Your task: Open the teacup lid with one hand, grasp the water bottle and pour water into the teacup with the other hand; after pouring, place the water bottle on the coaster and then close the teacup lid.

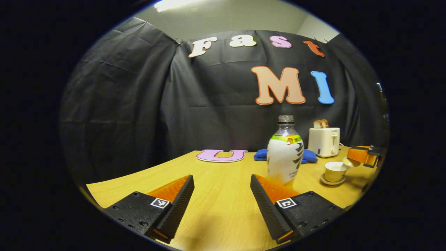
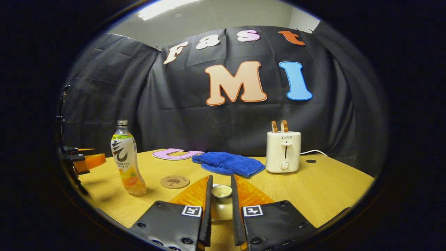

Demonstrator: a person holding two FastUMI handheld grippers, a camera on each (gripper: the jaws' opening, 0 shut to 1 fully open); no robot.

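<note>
1. The right gripper (image 2: 221, 205) is clamped on the teacup lid (image 2: 221, 192), both fingers pressing its knob; in the left gripper view the lid hangs tilted just above and beside the open teacup (image 1: 335, 171); a loosened pinch could drop it onto the cup or saucer.
2. The left gripper (image 1: 221, 202) stands wide open and empty, short of the water bottle (image 1: 285, 153), which sits off-centre toward its right finger; closing from here could nudge or topple the uncapped bottle, spilling it.
3. The coaster (image 2: 175, 181) lies between bottle and teacup, so a low pour path risks clipping the held lid.
4. Beyond the teacup, the blue cloth (image 2: 228, 163) and toaster (image 2: 283, 151) sit well clear.
</note>
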